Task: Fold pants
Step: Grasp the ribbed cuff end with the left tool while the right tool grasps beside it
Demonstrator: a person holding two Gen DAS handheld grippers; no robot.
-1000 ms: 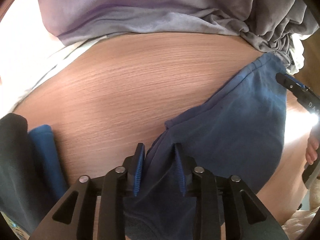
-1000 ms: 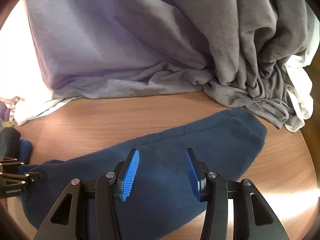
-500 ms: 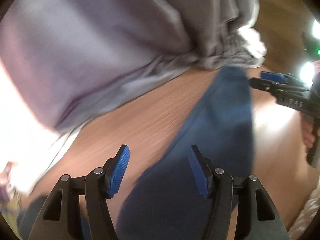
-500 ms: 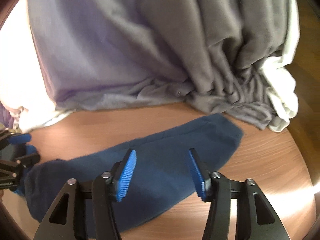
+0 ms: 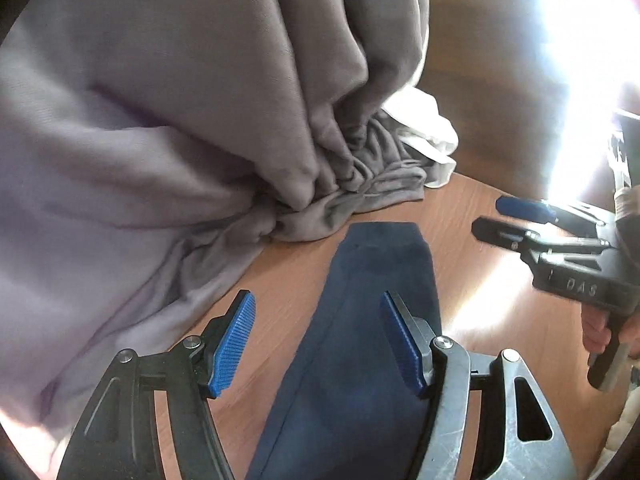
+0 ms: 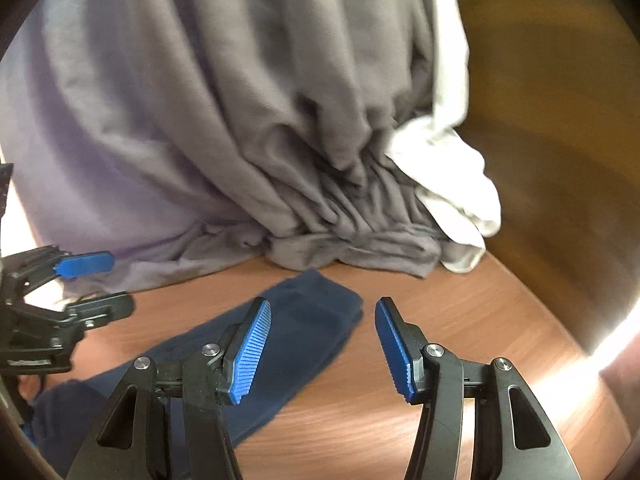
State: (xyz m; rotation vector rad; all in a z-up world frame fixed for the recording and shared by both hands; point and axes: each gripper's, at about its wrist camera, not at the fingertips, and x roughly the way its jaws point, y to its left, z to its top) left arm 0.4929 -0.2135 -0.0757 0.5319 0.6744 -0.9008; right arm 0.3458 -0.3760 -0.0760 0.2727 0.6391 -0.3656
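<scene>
Pants [image 5: 372, 320] flat on table [image 5: 472, 240]; left gripper [image 5: 320, 344] jaws just opened, empty; right gripper [image 6: 324, 352] apart, empty.

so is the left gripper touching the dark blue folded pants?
Apart. In the left wrist view the left gripper hangs open above the dark blue pants; its blue pads press on nothing.

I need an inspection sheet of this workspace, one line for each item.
Surface: wooden table, bright glare at its right edge.
Job's things: navy pants lying flat as a long strip.
Clutter: grey cloth heap behind the pants; white cloth beside it.
Grippers: left gripper open over the pants, jaws just opened wider; right gripper open, nothing between the pads.
Cables: nothing seen.
Surroundings: blurred brown background; too unclear to name.
</scene>
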